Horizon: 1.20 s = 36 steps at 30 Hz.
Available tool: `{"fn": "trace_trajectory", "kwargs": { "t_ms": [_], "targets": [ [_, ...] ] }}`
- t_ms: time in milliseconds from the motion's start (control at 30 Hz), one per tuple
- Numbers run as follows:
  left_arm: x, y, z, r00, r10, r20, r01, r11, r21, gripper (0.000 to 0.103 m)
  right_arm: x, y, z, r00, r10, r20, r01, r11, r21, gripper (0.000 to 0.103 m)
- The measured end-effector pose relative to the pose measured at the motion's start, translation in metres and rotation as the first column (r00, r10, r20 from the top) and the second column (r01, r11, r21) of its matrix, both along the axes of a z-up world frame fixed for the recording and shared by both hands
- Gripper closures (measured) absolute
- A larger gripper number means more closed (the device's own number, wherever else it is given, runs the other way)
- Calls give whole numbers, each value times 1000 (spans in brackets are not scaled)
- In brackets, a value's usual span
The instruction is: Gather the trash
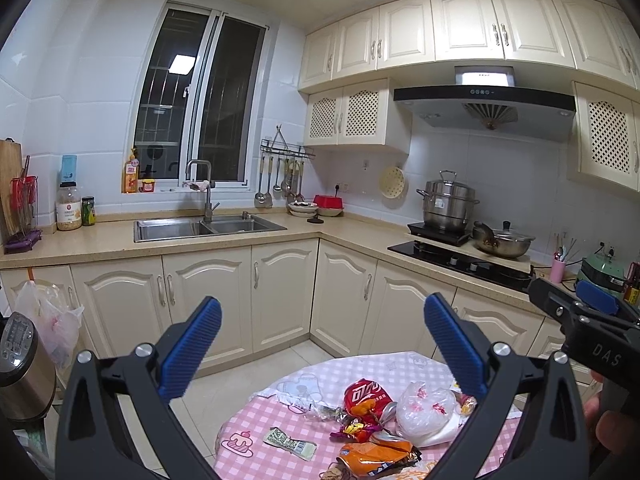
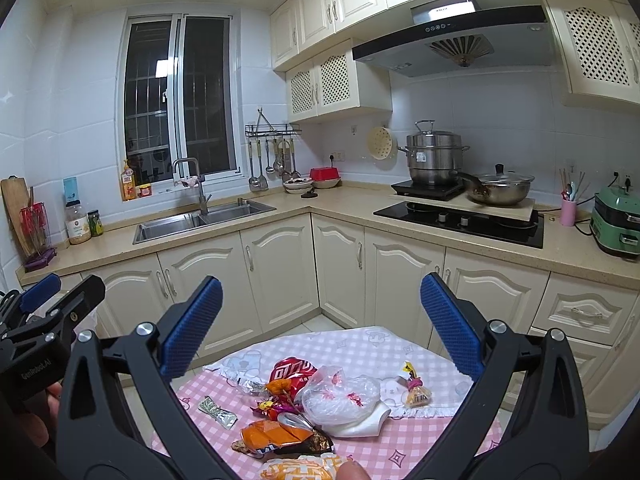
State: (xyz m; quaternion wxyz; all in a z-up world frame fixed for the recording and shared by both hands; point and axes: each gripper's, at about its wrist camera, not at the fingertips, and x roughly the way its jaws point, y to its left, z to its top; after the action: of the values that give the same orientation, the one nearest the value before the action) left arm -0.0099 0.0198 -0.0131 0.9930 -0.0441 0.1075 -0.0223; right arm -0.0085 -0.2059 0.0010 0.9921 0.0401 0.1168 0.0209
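Note:
A small table with a pink checked cloth (image 1: 360, 368) (image 2: 400, 452) sits below both grippers and holds a pile of trash. The pile includes a red snack bag (image 1: 366, 394) (image 2: 294, 374), a crumpled white plastic bag (image 1: 426, 408) (image 2: 342, 398), an orange wrapper (image 1: 376, 454) (image 2: 280, 436), a flat foil wrapper (image 1: 290, 442) (image 2: 218, 410), small candy wrappers (image 1: 354, 430) (image 2: 276, 406) and a yellow twist wrapper (image 2: 416, 388). My left gripper (image 1: 324, 344) (image 2: 64, 290) hovers open above the table, holding nothing. My right gripper (image 2: 320, 326) (image 1: 592, 300) is beside it, open and empty too.
An L-shaped counter runs behind, with a sink (image 1: 208, 228) and a stove with pots (image 2: 460, 216). A steel cooker (image 1: 20, 360) and a hanging plastic bag (image 1: 48, 320) are at the left. Tiled floor (image 1: 256, 372) separates the table from the cabinets. A fingertip (image 2: 352, 470) shows at the bottom edge.

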Motion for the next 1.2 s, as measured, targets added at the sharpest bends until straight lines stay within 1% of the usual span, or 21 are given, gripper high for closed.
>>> {"fn": "trace_trajectory", "kwargs": {
  "t_ms": [400, 633, 700, 767, 833, 867, 900, 933, 967, 1000, 1033, 1100, 1133, 1200],
  "targets": [
    [5, 0, -4, 1000, -4, -14, 4, 1000, 3, 4, 3, 1, 0, 1000, 4, -12, -4, 1000, -5, 6],
    [14, -2, -19, 999, -10, -50, 11, 1000, 9, 4, 11, 2, -9, 999, 5, -39, -5, 1000, -12, 6],
    [20, -2, -29, 997, -8, -80, 9, 1000, 17, 4, 18, 0, -24, 996, 27, -84, -27, 1000, -6, 6],
    [25, 0, -41, 994, 1, -109, 3, 1000, 31, 4, 28, -3, -49, 985, 37, -166, -38, 999, -7, 6],
    [34, 2, -61, 987, 13, -162, -6, 999, 40, 4, 41, -8, -86, 959, 54, -278, -51, 999, 16, 6],
    [39, 3, -71, 982, 17, -189, -8, 999, 45, 4, 47, -11, -106, 938, 67, -339, -58, 998, 35, 6],
    [42, 5, -78, 978, 19, -207, -9, 999, 49, 4, 54, -13, -127, 913, 78, -400, -62, 997, 53, 6],
    [49, 6, -92, 970, 22, -244, -7, 998, 61, 4, 58, -12, -140, 896, 84, -437, -64, 996, 61, 6],
    [53, 6, -102, 962, 21, -271, -2, 998, 70, 4, 64, -12, -165, 859, 98, -503, -69, 995, 76, 6],
    [57, 6, -112, 955, 15, -296, 9, 997, 77, 4, 66, -11, -179, 838, 112, -534, -77, 993, 88, 6],
    [60, 6, -122, 947, 7, -320, 20, 996, 83, 4, 68, -9, -198, 802, 149, -578, -97, 988, 120, 6],
    [63, 8, -141, 934, 1, -357, 34, 995, 91, 4, 70, -4, -222, 759, 190, -622, -115, 980, 159, 6],
    [66, 9, -154, 921, 0, -389, 41, 994, 97, 4, 72, 0, -234, 737, 206, -644, -124, 977, 171, 6],
    [70, 8, -169, 904, -8, -427, 55, 994, 98, 4, 77, 6, -249, 707, 219, -673, -132, 975, 179, 6]
  ]
}}
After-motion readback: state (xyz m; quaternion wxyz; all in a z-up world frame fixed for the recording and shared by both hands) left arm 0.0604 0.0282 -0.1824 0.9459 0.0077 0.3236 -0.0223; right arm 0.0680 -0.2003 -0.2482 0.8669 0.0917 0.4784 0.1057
